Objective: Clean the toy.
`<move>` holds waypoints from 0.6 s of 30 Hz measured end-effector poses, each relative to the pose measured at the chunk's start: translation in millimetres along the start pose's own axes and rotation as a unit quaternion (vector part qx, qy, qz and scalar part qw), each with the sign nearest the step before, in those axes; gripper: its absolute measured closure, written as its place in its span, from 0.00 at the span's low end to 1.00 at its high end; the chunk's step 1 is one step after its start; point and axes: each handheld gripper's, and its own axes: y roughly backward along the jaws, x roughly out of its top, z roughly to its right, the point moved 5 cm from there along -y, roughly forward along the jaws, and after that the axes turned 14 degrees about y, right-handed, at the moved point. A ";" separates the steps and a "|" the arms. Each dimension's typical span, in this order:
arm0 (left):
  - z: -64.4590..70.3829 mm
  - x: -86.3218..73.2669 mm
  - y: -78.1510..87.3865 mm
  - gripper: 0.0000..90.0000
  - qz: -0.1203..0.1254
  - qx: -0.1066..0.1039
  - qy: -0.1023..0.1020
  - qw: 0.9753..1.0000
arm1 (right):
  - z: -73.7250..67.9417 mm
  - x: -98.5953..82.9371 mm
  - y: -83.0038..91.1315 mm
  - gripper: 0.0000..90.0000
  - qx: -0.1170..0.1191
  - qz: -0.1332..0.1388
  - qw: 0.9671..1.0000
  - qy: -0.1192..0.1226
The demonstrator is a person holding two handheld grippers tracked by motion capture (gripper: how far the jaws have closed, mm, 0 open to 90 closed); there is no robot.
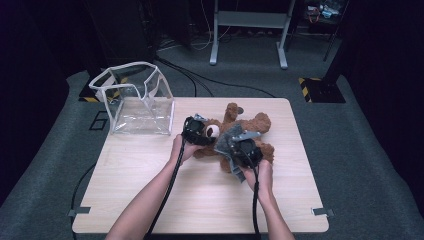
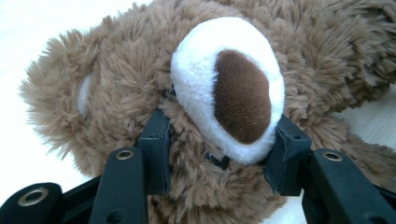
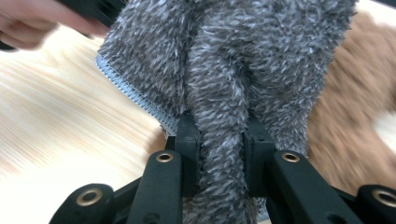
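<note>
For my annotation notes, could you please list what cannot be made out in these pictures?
- High view: the bear's face, too small and covered by the left claw and grey cloth.
- Left gripper view: the bear's body, cut off by the edges.
- Right gripper view: the cloth's full shape, cut off at the top; the bear is blurred.
- High view: the clear bag's contents, too small to tell.

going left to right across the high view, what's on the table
clear bag → left gripper → teddy bear's muzzle → grey fabric → right gripper
</note>
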 end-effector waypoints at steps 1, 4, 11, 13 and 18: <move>0.6 -0.3 0.0 0.56 0.000 -0.001 0.004 1.000 | -4.7 4.6 -4.5 0.80 0.005 -0.005 1.000 0.005; 0.0 -0.5 0.7 0.56 -0.002 -0.002 0.000 1.000 | -19.2 7.7 -24.9 0.81 0.018 -0.029 0.999 0.030; -1.3 -0.6 0.4 0.56 0.001 -0.007 0.003 1.000 | -9.0 -20.6 -48.6 0.81 -0.020 -0.080 0.996 0.033; -1.3 -0.4 0.4 0.56 -0.001 -0.007 0.004 1.000 | -3.0 -23.5 -45.0 0.81 -0.031 -0.084 0.996 0.025; -2.7 0.5 -0.4 0.56 0.000 -0.013 0.010 1.000 | -17.4 -8.1 -37.2 0.81 0.000 -0.041 0.998 0.042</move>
